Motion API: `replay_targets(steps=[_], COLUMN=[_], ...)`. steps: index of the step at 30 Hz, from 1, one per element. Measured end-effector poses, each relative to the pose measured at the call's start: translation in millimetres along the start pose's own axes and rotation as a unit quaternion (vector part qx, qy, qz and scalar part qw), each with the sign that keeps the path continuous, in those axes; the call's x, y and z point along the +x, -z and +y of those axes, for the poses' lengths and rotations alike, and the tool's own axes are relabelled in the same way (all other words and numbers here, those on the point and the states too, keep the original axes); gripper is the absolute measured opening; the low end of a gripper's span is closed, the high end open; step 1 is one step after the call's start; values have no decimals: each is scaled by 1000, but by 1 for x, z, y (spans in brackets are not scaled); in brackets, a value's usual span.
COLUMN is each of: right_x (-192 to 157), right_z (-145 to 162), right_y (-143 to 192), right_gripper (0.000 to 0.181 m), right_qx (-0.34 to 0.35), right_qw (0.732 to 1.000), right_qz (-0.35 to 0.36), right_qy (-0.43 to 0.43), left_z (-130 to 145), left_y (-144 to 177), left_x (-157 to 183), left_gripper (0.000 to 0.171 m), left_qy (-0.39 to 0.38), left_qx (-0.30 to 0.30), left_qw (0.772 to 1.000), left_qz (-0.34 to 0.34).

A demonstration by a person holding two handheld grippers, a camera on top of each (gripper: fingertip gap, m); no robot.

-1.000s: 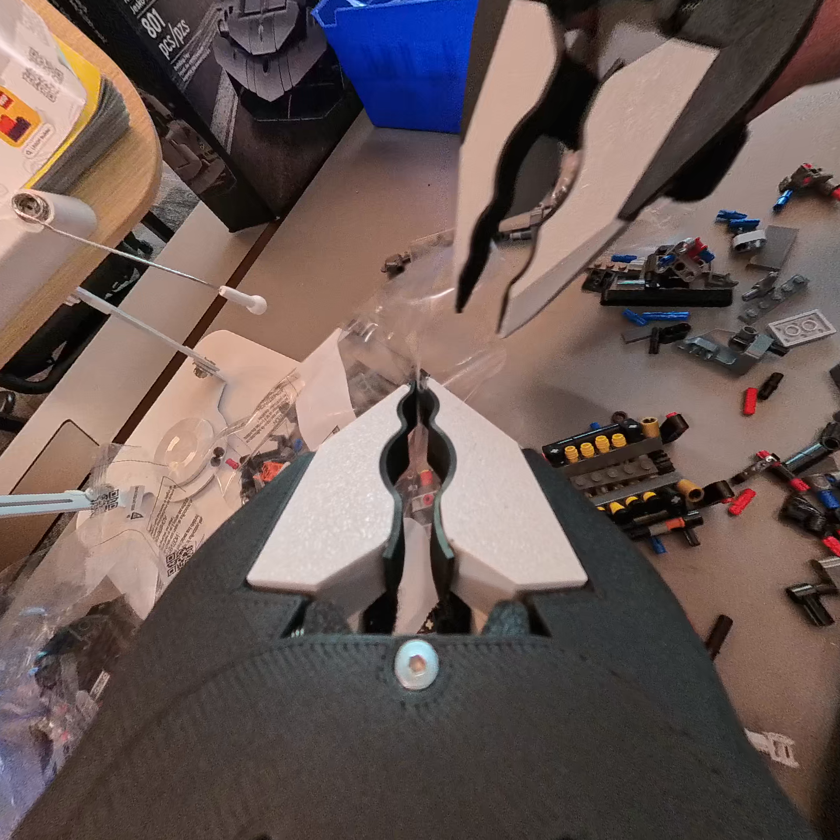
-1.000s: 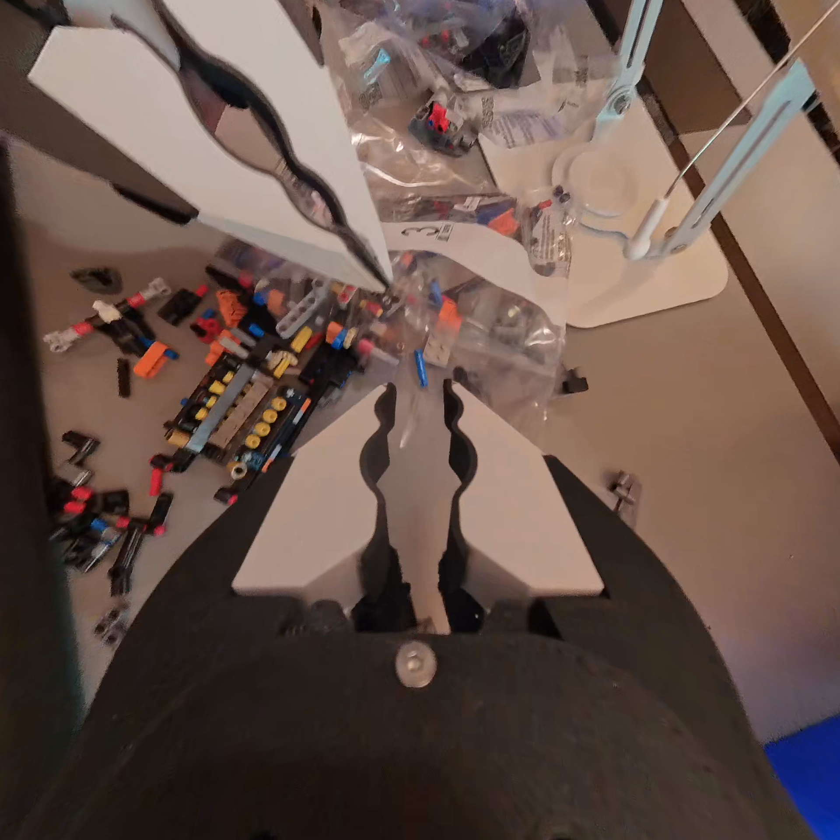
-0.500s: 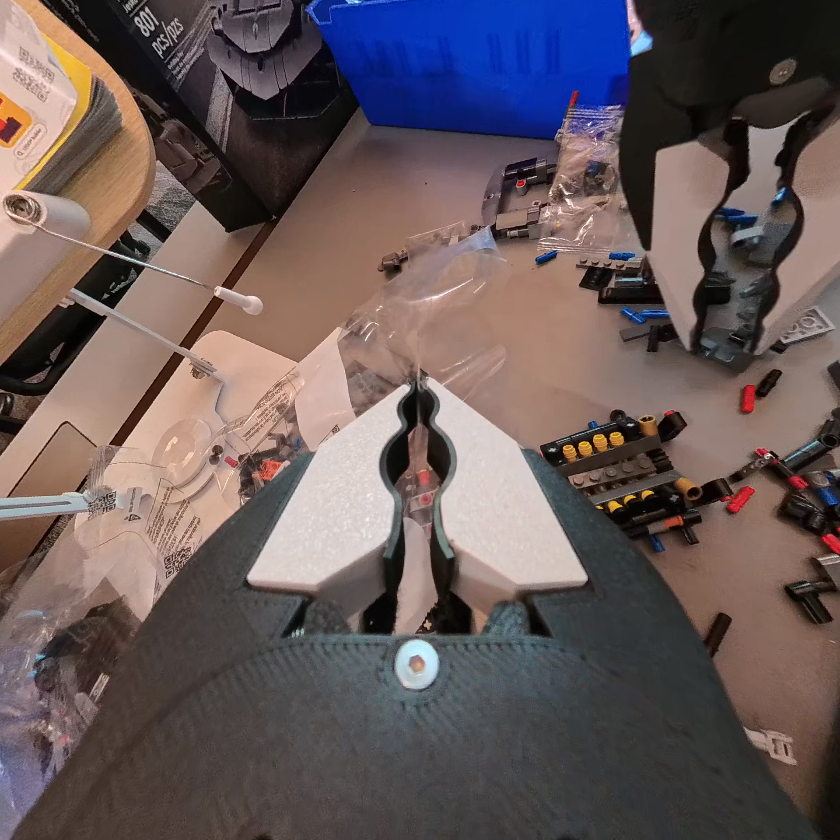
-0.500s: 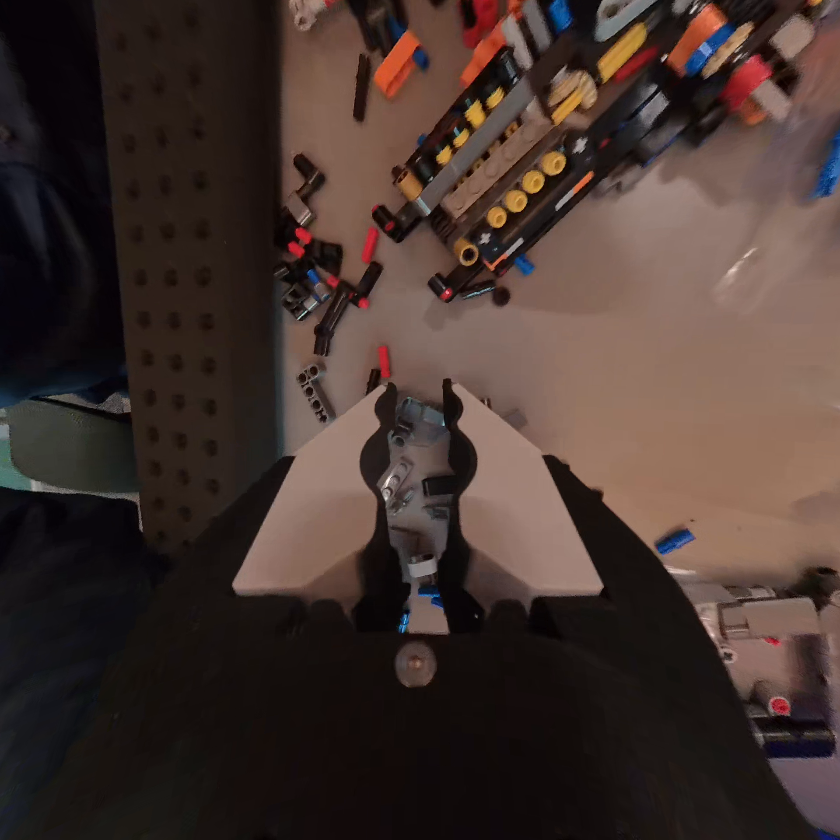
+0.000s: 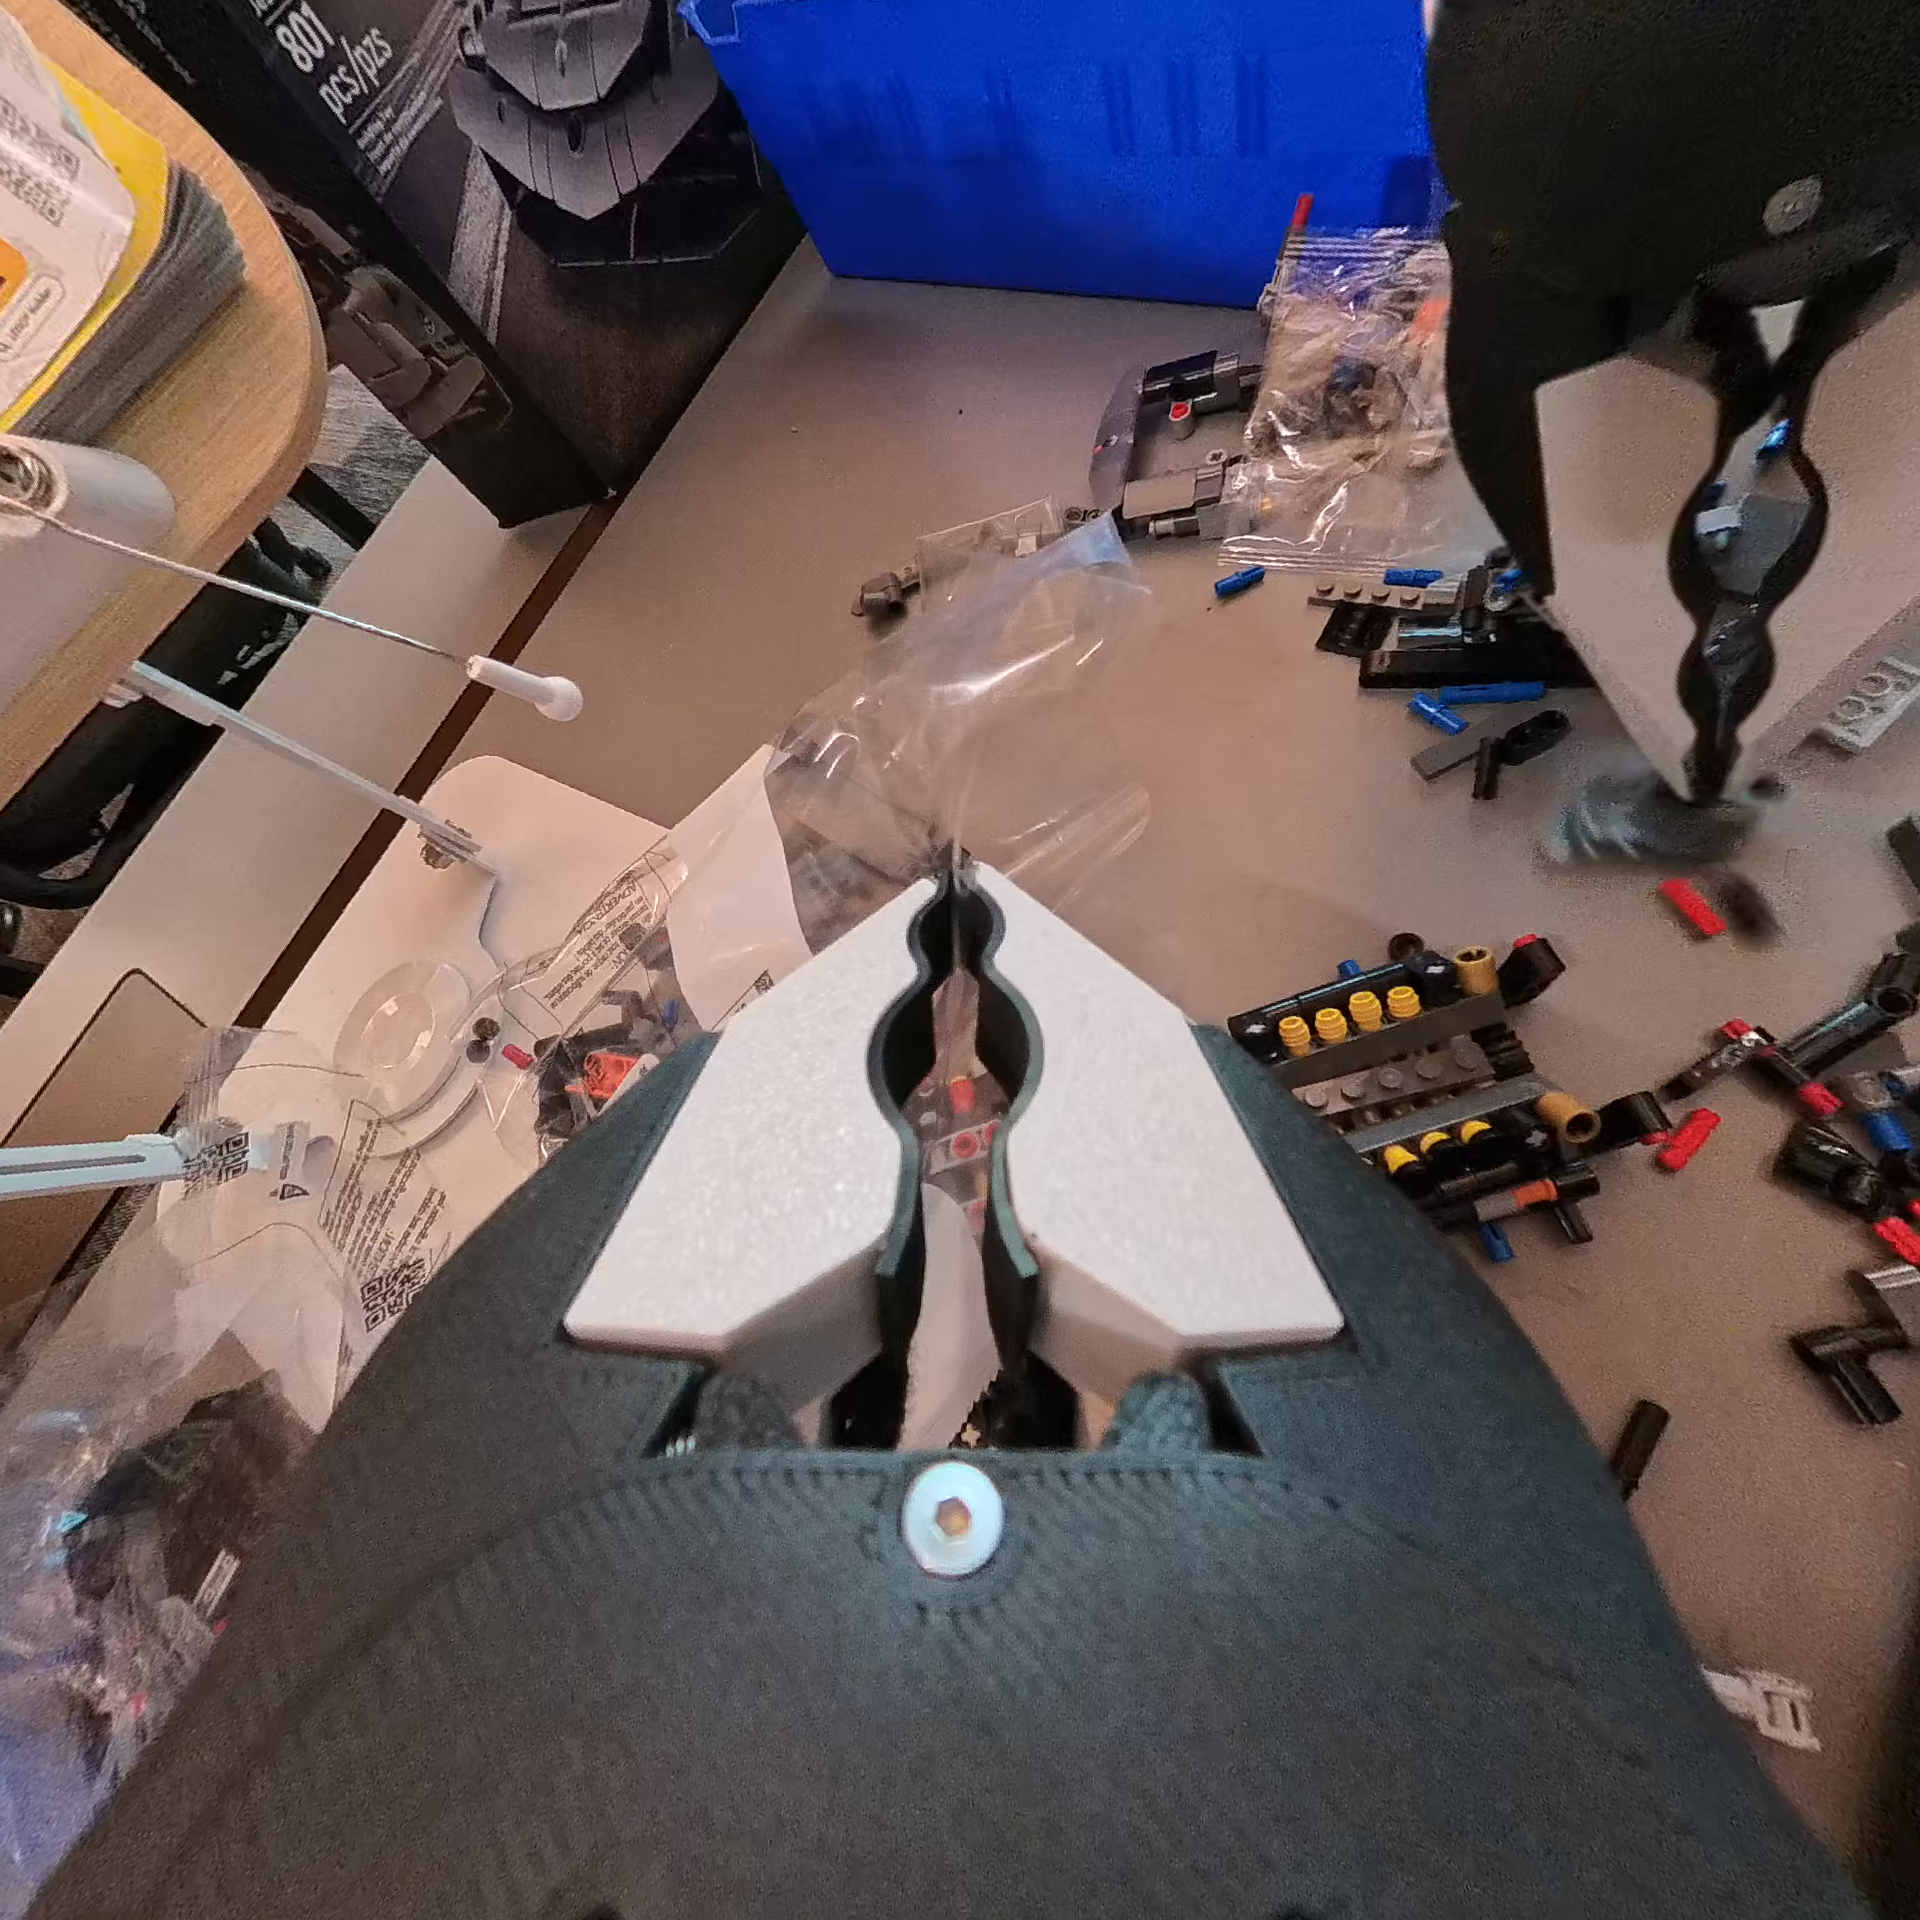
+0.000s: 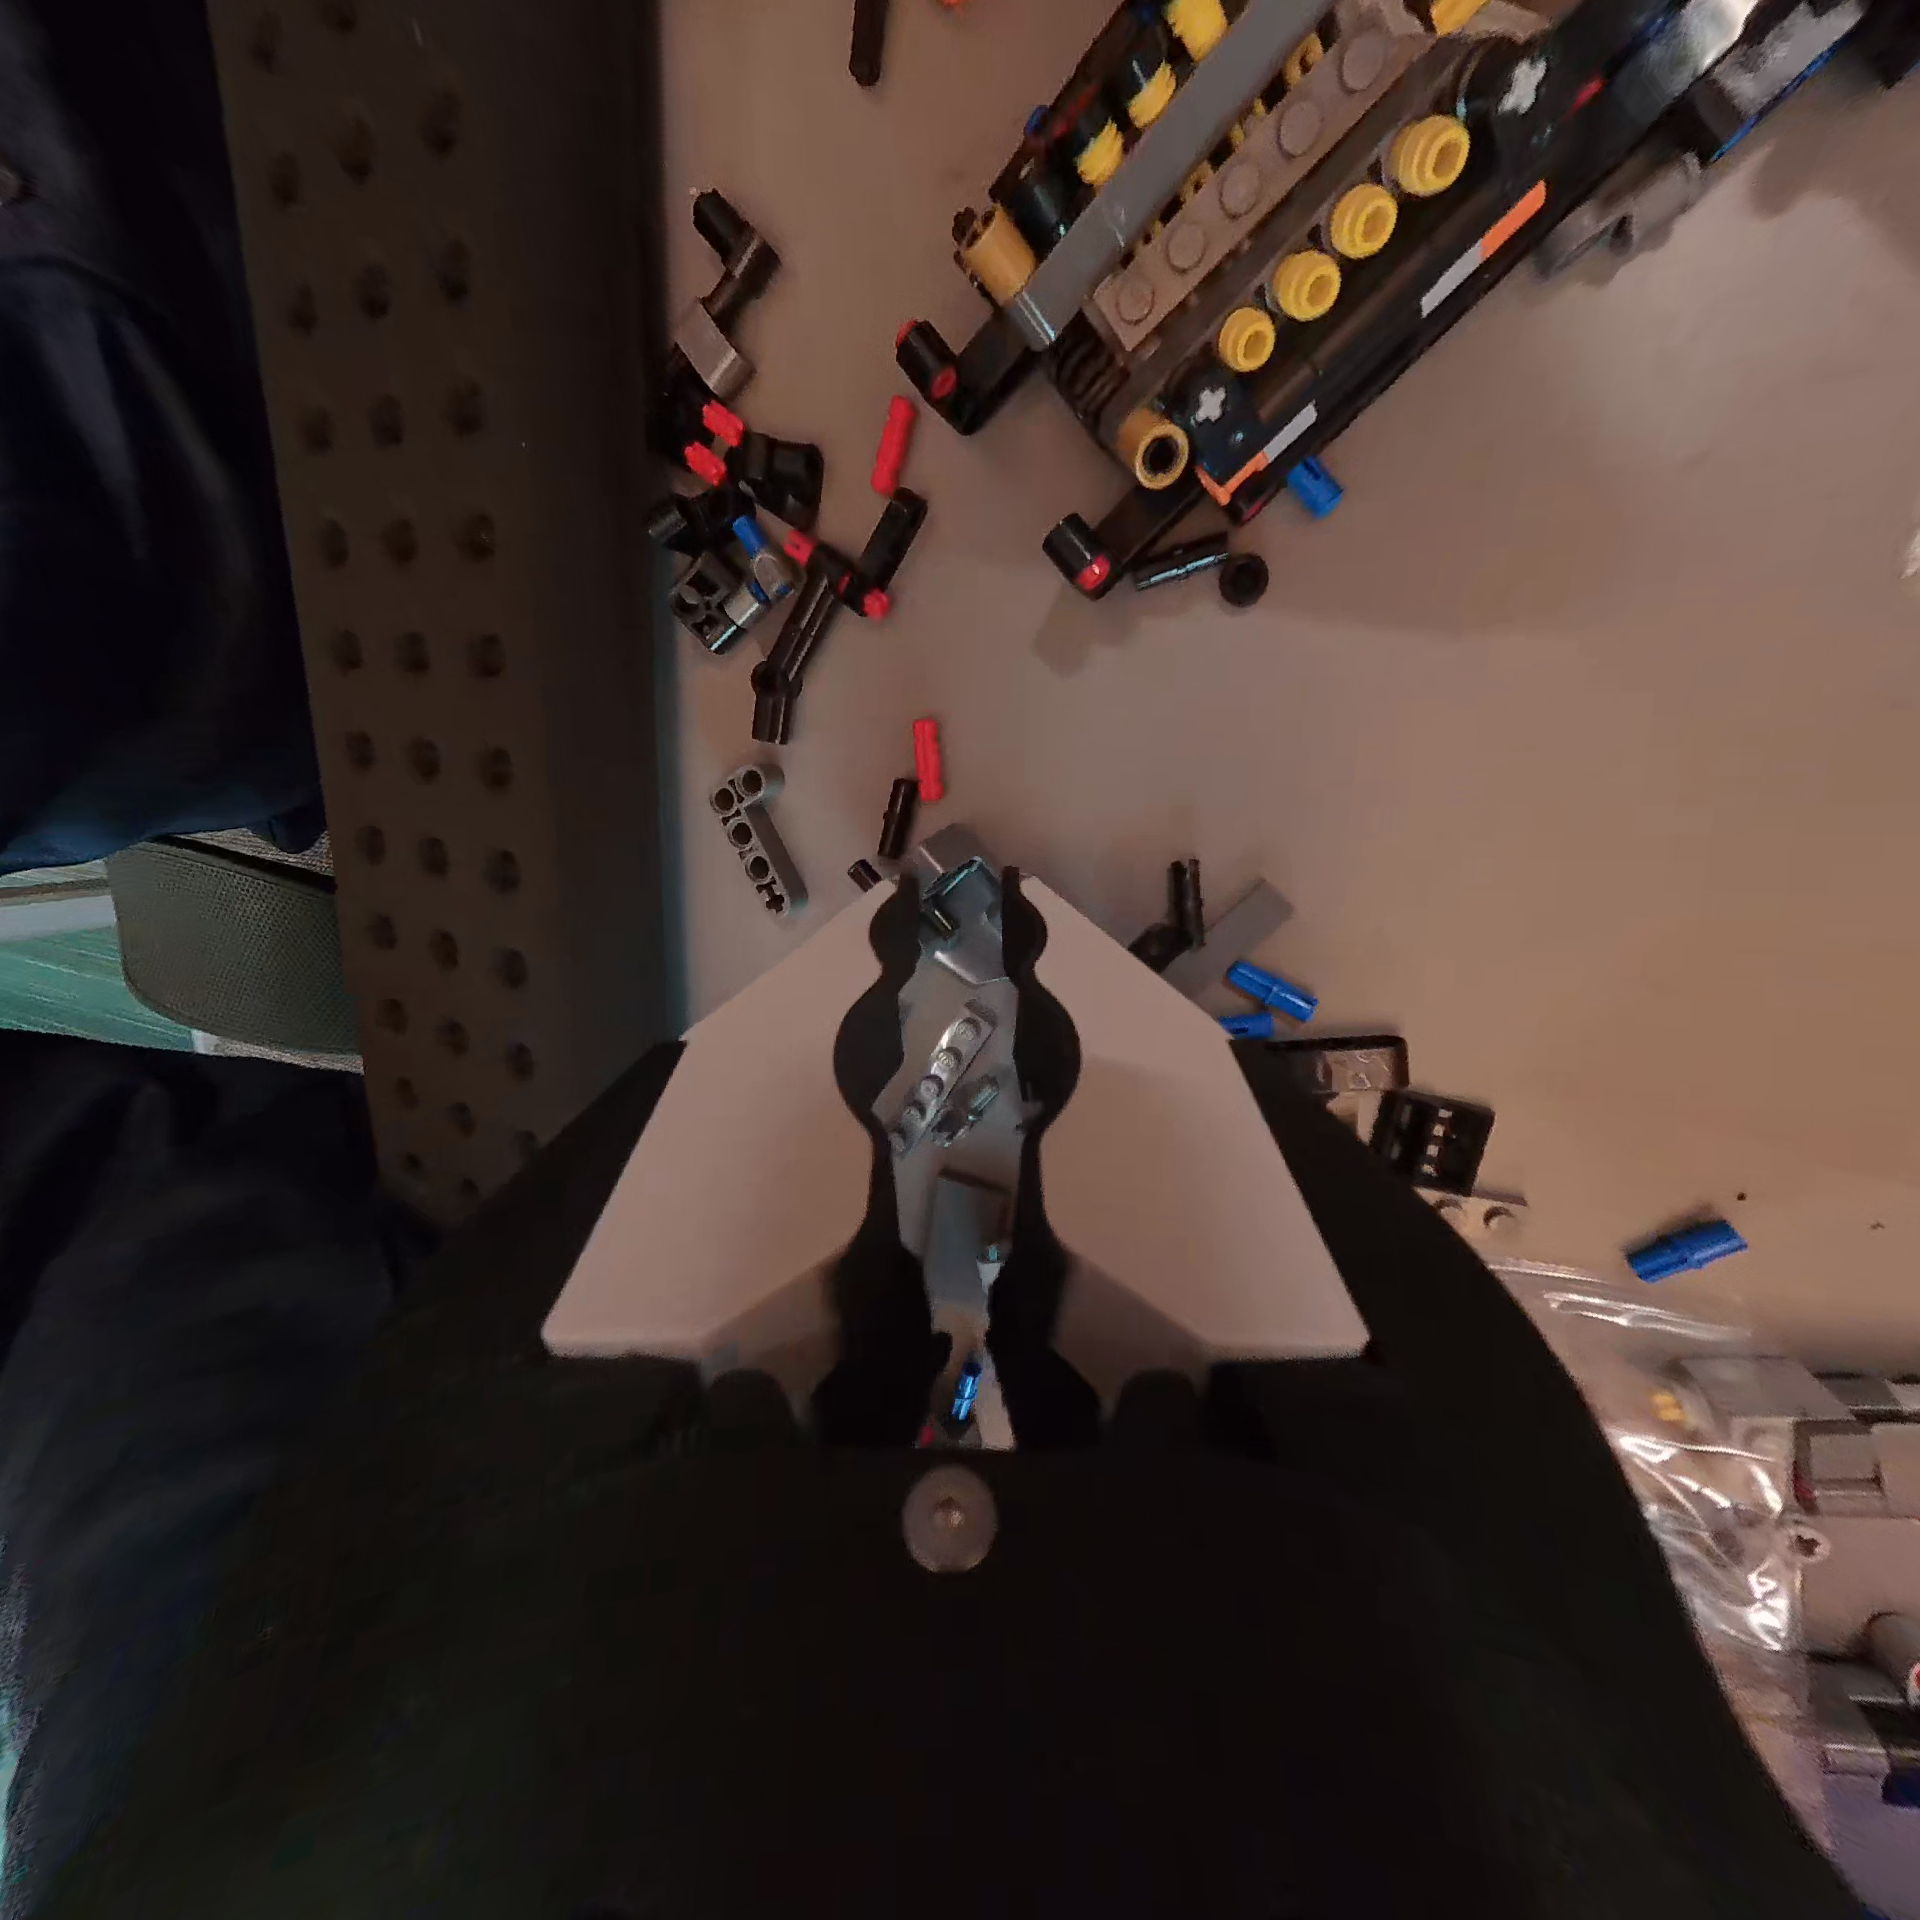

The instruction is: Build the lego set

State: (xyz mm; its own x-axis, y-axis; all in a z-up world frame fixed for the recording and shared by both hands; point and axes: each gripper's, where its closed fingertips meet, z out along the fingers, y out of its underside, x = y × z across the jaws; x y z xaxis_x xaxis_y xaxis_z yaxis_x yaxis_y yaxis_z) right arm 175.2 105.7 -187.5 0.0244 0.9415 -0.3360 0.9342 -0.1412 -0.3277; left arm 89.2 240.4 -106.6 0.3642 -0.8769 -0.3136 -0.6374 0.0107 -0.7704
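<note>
Left wrist view shows the left gripper (image 5: 956,883) pinched on a clear bag (image 5: 987,707), left of the half-built yellow-studded assembly (image 5: 1423,1081); right of it, the right gripper (image 5: 1709,774) closes around a grey piece (image 5: 1621,821). Loose parts remain, so most building looks undone.

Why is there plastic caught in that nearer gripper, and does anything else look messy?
The left gripper is shut on a clear plastic bag, pinching its crumpled edge, which looks deliberate. Otherwise, loose Lego pieces lie scattered over the table around a half-built assembly. Nothing looks broken.
</note>
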Motion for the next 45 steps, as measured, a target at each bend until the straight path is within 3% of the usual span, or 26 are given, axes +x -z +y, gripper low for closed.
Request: replay_targets(steps=[1,8,14,24,29,34,40,45], right_x=[-2,-5,-15,-10,4,18,29,36], right_z=[-2,-8,1,-10,-22,-39,-55,-65], right_y=[1,8,-5,-11,4,22,44,64], right_gripper=[0,9,19,6,6,6,6,6], right_qx=[6,32,-6,-6,39,88,135,174], right_qw=[1000,999,999,1000,998,990,973,955], right_qz=[-4,1,-36,-20,31,97,168,223], right_qy=[6,15,1,22,35,58,80,91], left_z=[0,0,1,2,2,-18,-26,-29], left_y=[0,0,-2,-3,-5,4,4,6], left_x=[0,1,2,4,10,20,42,64], left_gripper=[0,0,0,0,0,13,16,31], left_qy=[-1,-1,-3,-8,-34,-61,-68,-5], left_qx=[0,-1,-4,-7,-10,37,61,79], left_qw=[1000,1000,1000,1000,999,997,993,982], left_qz=[0,1,3,7,10,16,68,170])
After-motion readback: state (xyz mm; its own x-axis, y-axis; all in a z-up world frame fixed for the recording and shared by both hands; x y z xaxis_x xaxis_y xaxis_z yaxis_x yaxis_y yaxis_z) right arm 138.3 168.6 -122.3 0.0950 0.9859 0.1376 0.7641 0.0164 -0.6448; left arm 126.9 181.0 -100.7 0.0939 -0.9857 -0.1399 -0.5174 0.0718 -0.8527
